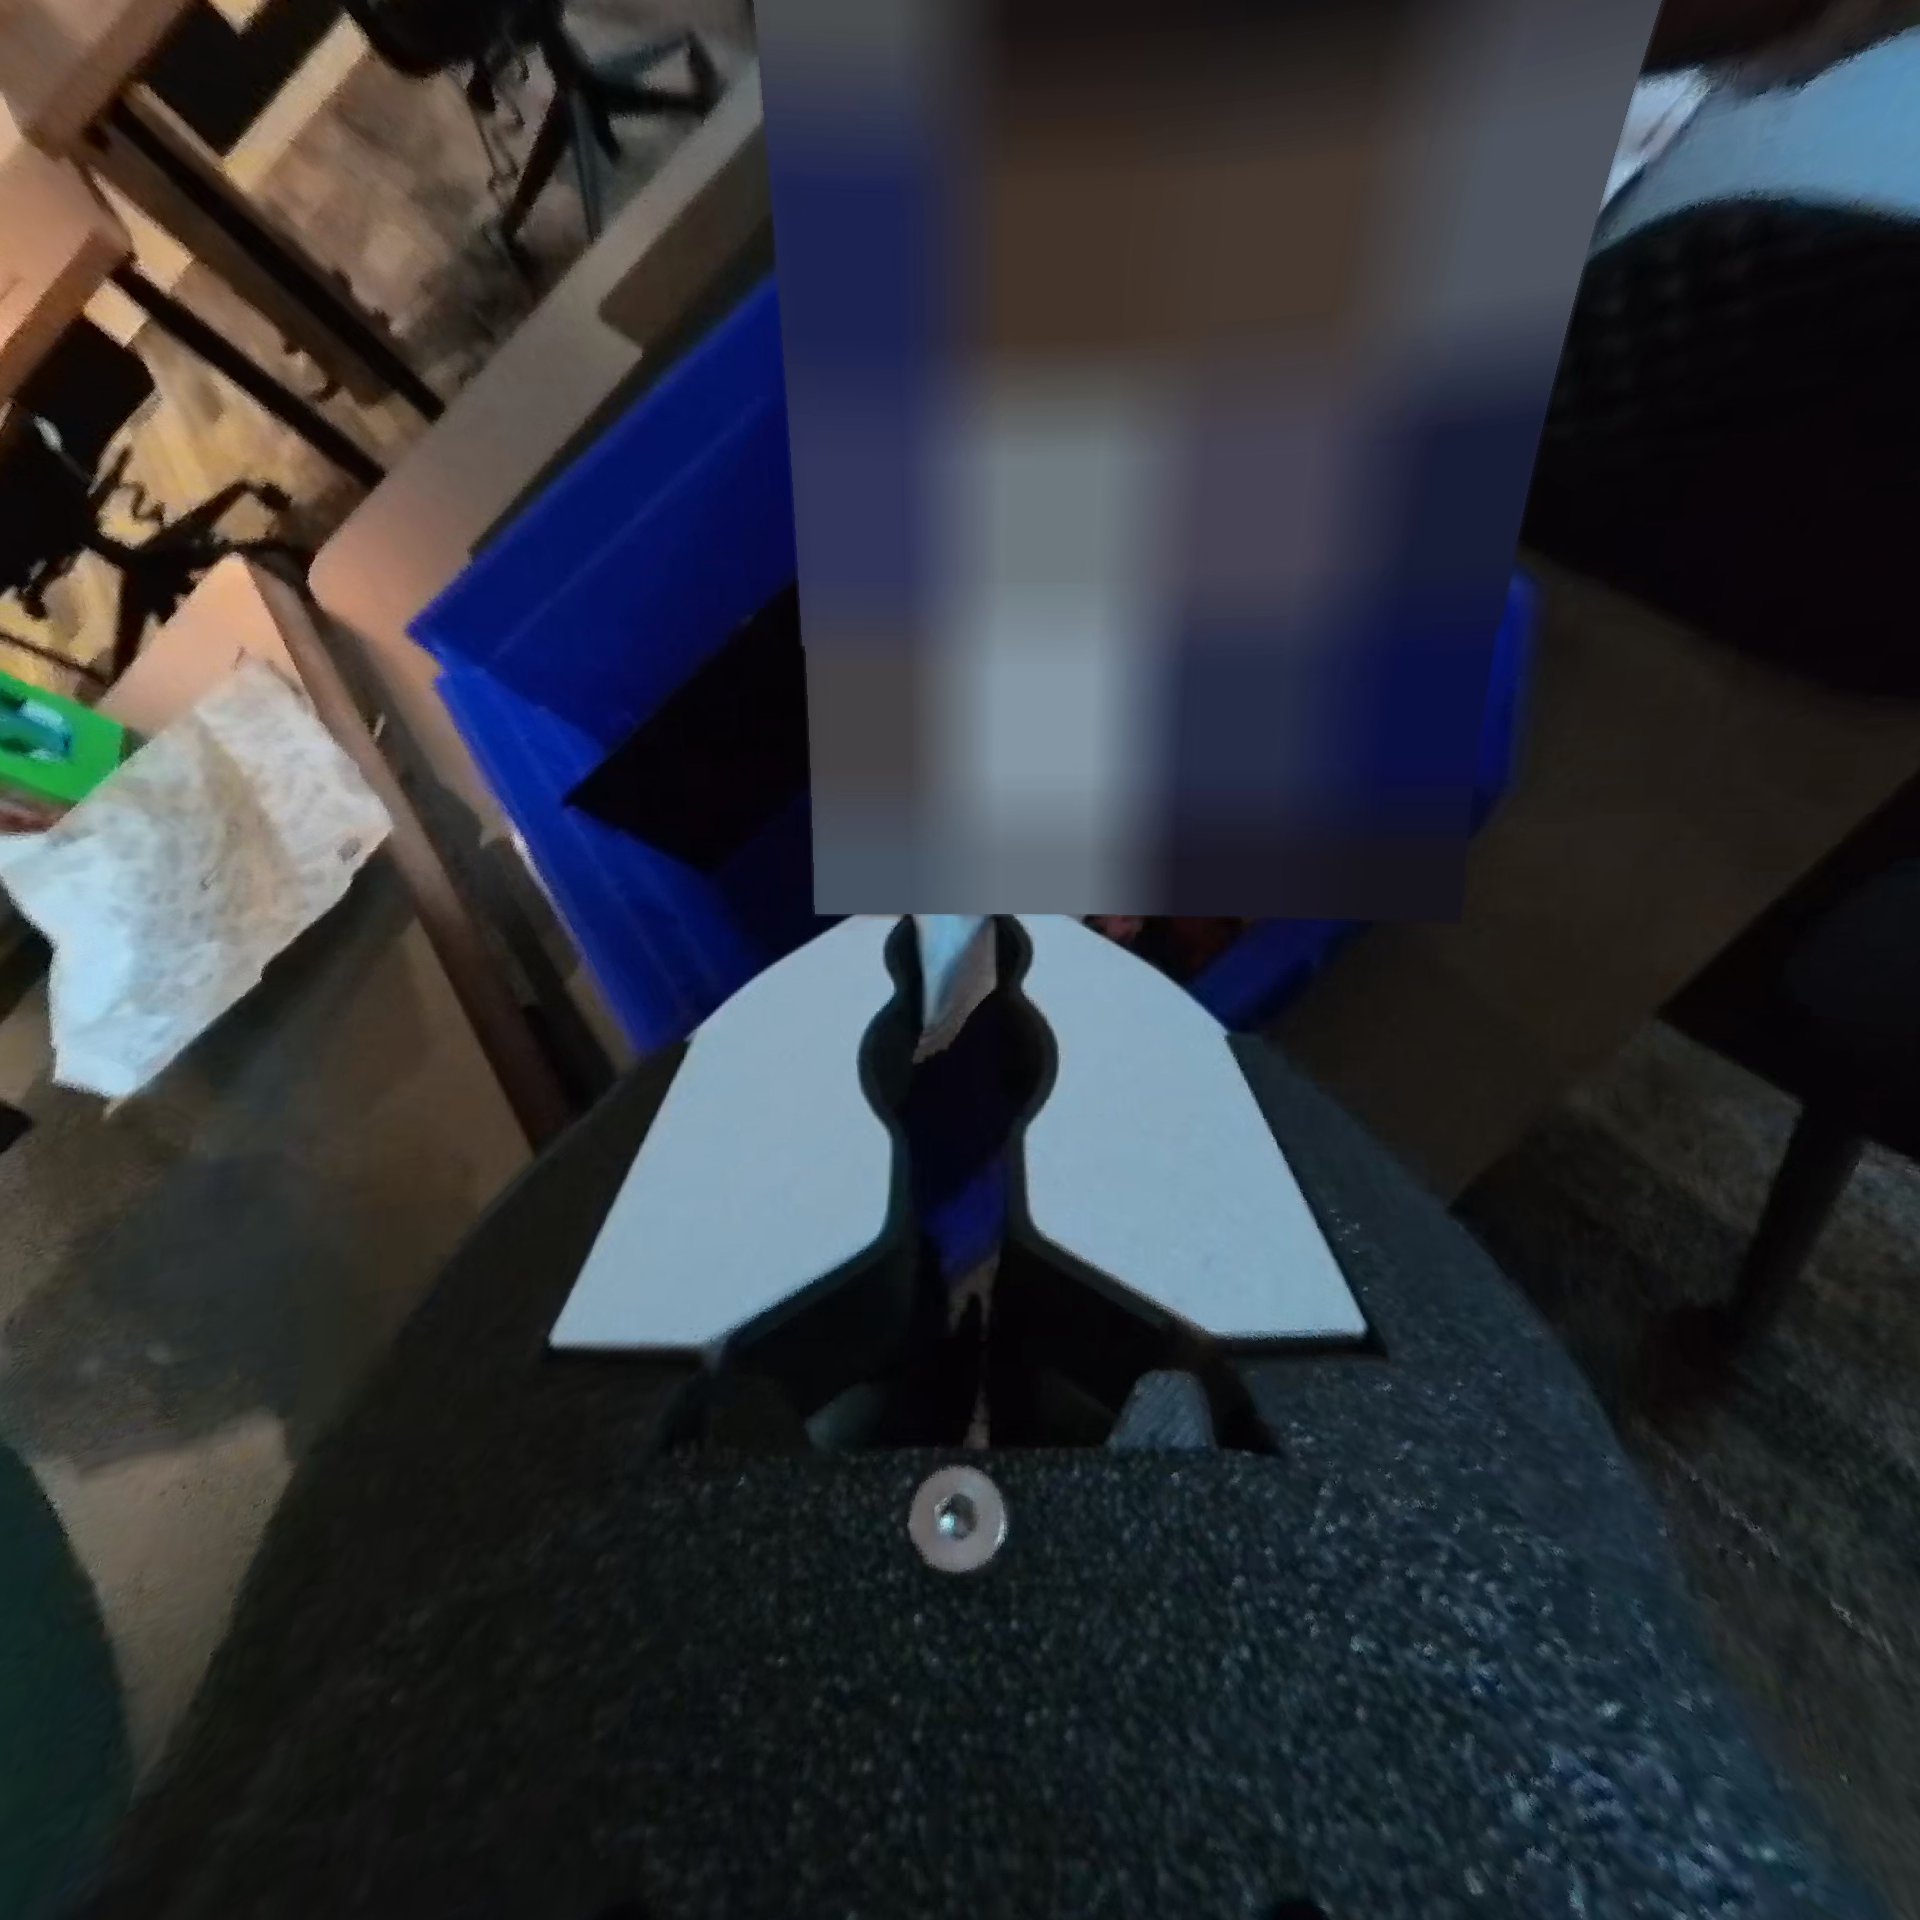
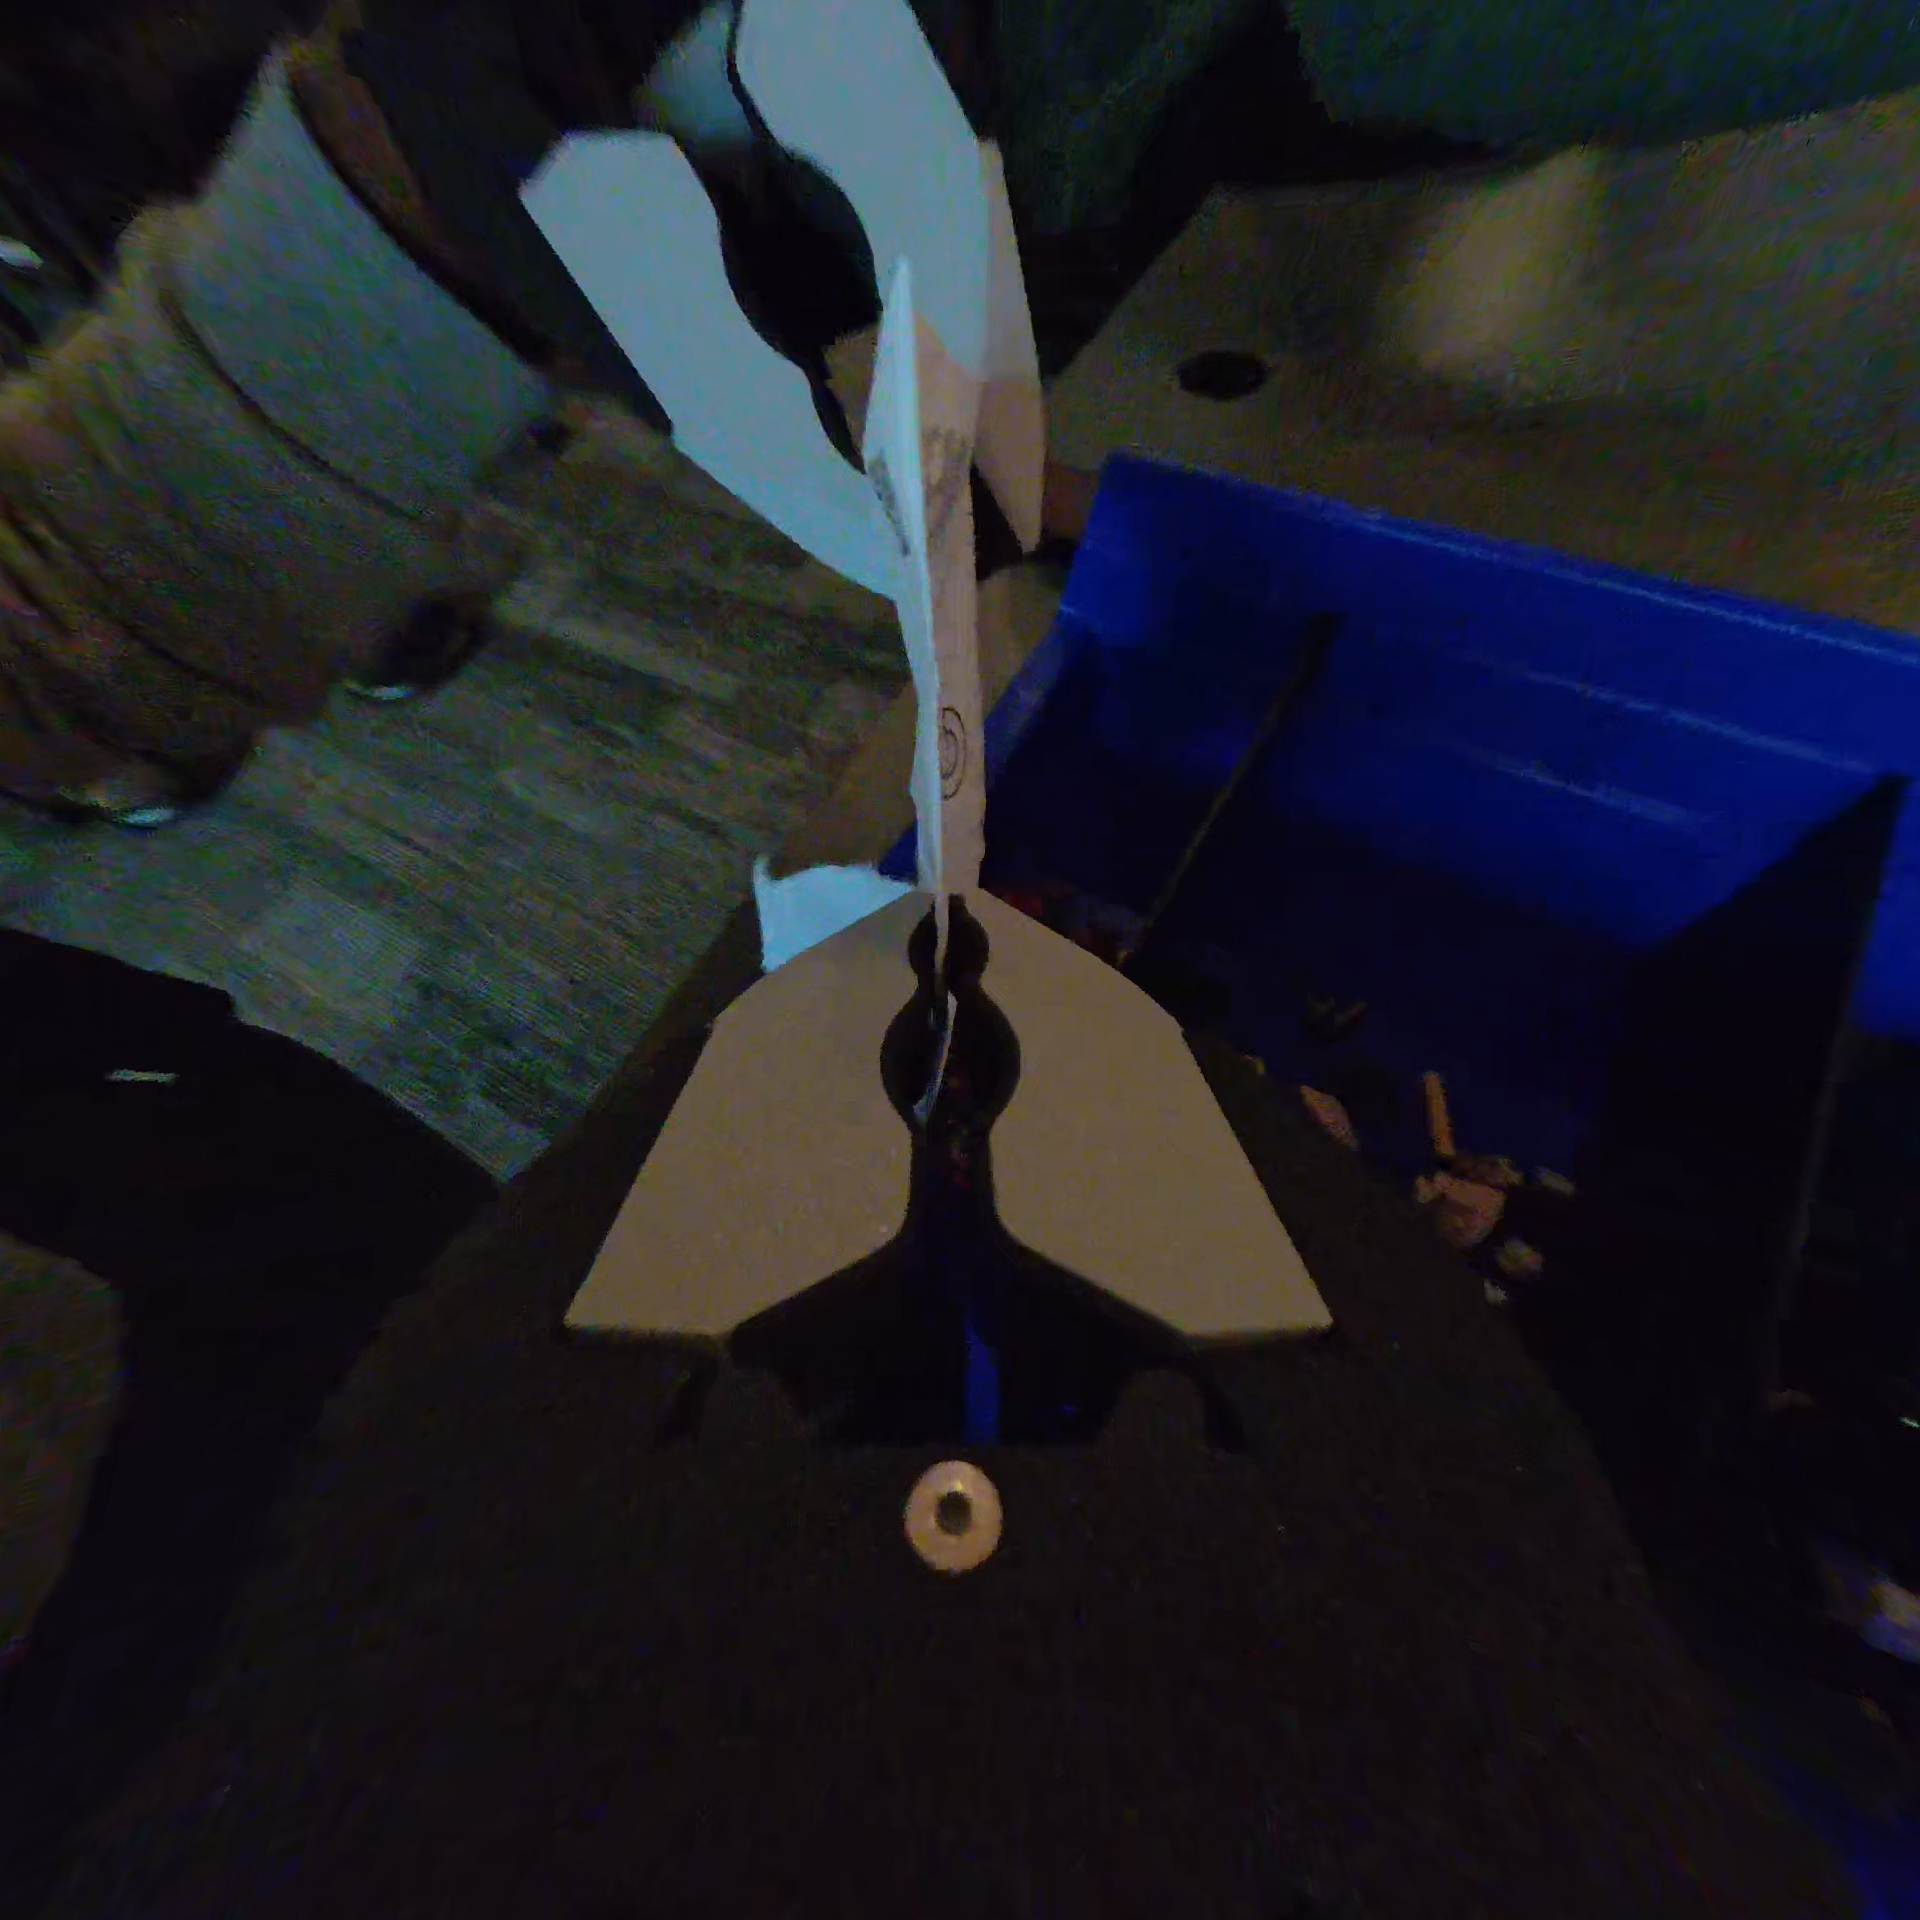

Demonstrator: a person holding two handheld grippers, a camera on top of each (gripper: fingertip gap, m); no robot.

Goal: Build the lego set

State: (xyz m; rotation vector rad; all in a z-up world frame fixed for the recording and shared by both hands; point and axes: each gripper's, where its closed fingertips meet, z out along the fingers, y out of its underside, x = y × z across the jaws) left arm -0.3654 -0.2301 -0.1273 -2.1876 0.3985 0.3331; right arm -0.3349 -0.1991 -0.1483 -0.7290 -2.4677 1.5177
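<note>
A thin white paper strip with dark printed marks stands on edge, stretched between the two grippers above the near corner of a blue plastic bin. Its near end is pinched flat between the closed fingertips of the right gripper; its far end runs up into the left gripper, whose pale fingers flank it. A torn white flap sticks out just left of the right gripper's tips.

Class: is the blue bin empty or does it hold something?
Not empty: the blue bin has small brownish scraps lying on its floor.
</note>
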